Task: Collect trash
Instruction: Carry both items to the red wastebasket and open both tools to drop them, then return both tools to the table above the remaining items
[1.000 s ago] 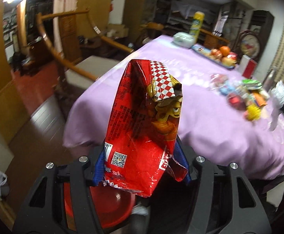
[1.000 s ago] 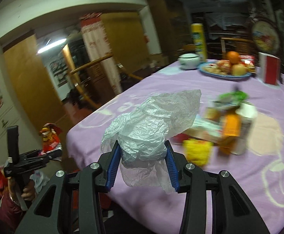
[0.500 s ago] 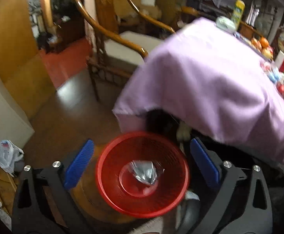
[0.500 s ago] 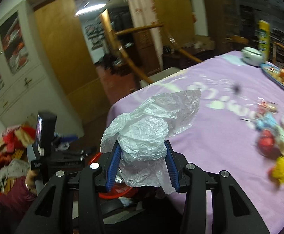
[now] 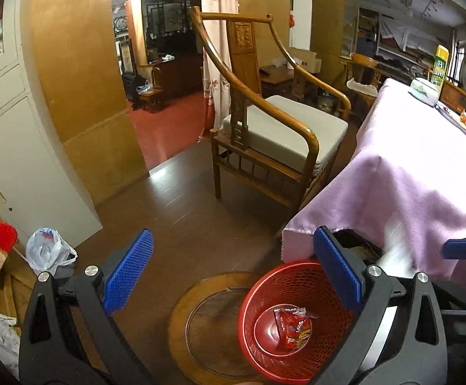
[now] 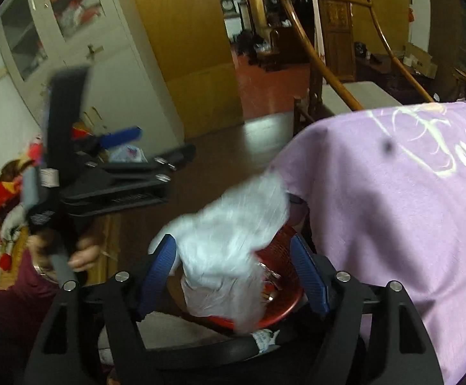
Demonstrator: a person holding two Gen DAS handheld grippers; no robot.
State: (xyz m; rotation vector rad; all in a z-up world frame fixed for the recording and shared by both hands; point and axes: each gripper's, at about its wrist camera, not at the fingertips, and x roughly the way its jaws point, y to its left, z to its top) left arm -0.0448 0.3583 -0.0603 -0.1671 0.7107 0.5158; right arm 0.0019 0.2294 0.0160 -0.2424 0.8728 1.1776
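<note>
over the red basket point(image 6: 284, 308) the right gripper point(image 6: 233, 276) is opening, crumpled plastic bag point(image 6: 233, 243) upright between; only left view shows the red wrapper point(image 5: 292, 327) inside, left gripper point(image 5: 233, 272) released.

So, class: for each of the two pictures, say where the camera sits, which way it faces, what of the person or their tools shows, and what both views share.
Left wrist: sits on the left tongs, looking down at the red basket holding a red snack wrapper; its own blue pads stand wide, empty.
Right wrist: sits on the right tongs, facing down over the basket; jaws opening, white plastic bag between them; the person's left hand shows.
Shared: basket, purple tablecloth, wooden chair.
</note>
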